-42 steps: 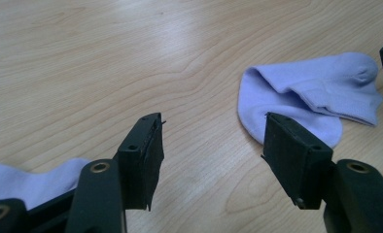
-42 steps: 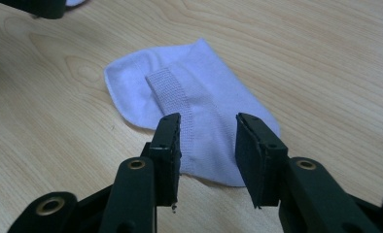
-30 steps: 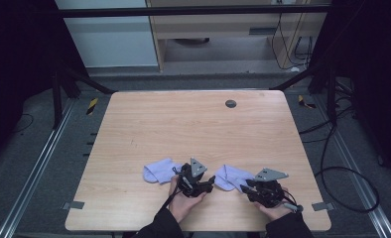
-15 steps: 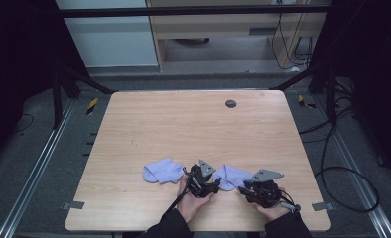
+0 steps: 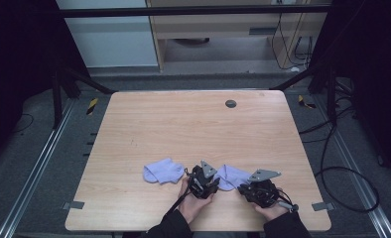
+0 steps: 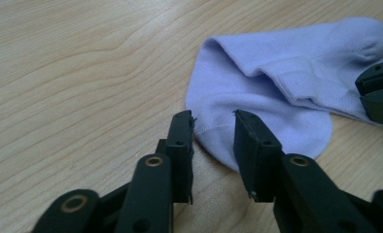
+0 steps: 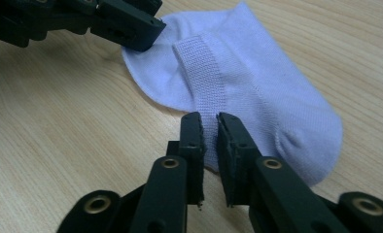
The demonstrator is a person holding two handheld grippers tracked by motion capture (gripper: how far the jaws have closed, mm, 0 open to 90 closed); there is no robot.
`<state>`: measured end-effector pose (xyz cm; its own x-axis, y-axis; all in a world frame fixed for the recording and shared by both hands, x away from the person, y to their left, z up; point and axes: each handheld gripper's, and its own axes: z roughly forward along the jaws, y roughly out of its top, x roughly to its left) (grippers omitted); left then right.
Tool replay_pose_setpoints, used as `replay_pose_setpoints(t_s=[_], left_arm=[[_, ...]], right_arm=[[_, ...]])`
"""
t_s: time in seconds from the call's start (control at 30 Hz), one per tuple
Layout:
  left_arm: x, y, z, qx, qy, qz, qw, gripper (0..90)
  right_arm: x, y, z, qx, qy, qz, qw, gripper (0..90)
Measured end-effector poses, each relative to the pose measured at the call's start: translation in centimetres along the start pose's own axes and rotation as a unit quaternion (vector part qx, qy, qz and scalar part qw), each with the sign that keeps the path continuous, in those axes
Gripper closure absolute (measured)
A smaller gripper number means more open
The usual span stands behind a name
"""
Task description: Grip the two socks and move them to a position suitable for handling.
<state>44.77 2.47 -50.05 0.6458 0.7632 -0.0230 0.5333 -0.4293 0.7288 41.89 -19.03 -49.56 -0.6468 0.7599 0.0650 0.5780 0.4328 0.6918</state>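
A pale lilac sock point(image 5: 231, 176) lies flat near the table's front edge, between my two grippers. In the left gripper view this sock point(image 6: 277, 82) is just ahead, and my left gripper point(image 6: 214, 121) is open with its jaws astride the rounded near edge. My right gripper point(image 7: 209, 119) is shut on the sock's ribbed cuff band point(image 7: 204, 73). From above, the left gripper point(image 5: 216, 182) sits at the sock's left side and the right gripper point(image 5: 241, 188) at its right. A second lilac sock point(image 5: 162, 172) lies to the left, untouched.
The light wooden table point(image 5: 193, 129) has a small dark round disc point(image 5: 230, 103) near its far edge. Cables point(image 5: 332, 163) trail over the floor on the right. Grey tape tabs point(image 5: 70, 205) mark the front corners.
My left gripper has moved right, away from the left sock and up to the edge of the right-hand sock. The right gripper has barely moved.
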Motion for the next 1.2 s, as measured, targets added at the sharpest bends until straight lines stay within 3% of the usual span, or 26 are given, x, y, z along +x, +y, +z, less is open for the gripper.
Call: replay_pose_setpoints(t_s=[0.17,0.37,0.43,0.5,0.73,1.0,1.1,1.17,1.2], left_arm=[[0.1,0.1,0.0,0.005,-0.004,-0.002,1.0000,77.0],[0.2,0.1,0.0,0.004,-0.014,-0.007,0.9999,86.8],[0.2,0.2,0.0,0.005,-0.017,-0.005,0.9998,87.6],[0.2,0.2,-0.1,0.006,-0.022,-0.003,0.9997,87.8],[0.0,0.1,-0.3,0.008,-0.033,0.016,0.9993,88.4],[0.0,0.1,-0.5,0.008,-0.040,0.025,0.9988,88.5],[0.0,0.1,-0.4,0.006,-0.035,0.026,0.9990,88.0],[0.0,0.1,-0.3,0.006,-0.029,0.019,0.9994,85.1],[0.1,0.1,-0.3,0.004,-0.024,0.017,0.9996,79.9]], right_arm=[[0.0,0.1,-0.1,-0.005,0.003,0.008,0.9999,88.1],[-0.4,0.7,-1.7,-0.077,0.015,0.031,0.9965,88.8],[-0.6,1.0,-2.2,-0.102,0.008,0.039,0.9940,89.0],[-0.7,1.2,-2.3,-0.109,0.004,0.043,0.9931,89.0],[-1.9,2.5,-2.3,-0.146,-0.046,0.070,0.9857,89.0],[-4.2,3.3,-1.3,-0.138,-0.097,0.102,0.9803,88.7],[-4.8,3.5,-0.8,-0.129,-0.107,0.106,0.9801,88.0],[-5.1,3.5,-0.4,-0.120,-0.120,0.103,0.9801,84.2],[-5.3,3.5,-0.2,-0.115,-0.128,0.096,0.9803,78.1]])
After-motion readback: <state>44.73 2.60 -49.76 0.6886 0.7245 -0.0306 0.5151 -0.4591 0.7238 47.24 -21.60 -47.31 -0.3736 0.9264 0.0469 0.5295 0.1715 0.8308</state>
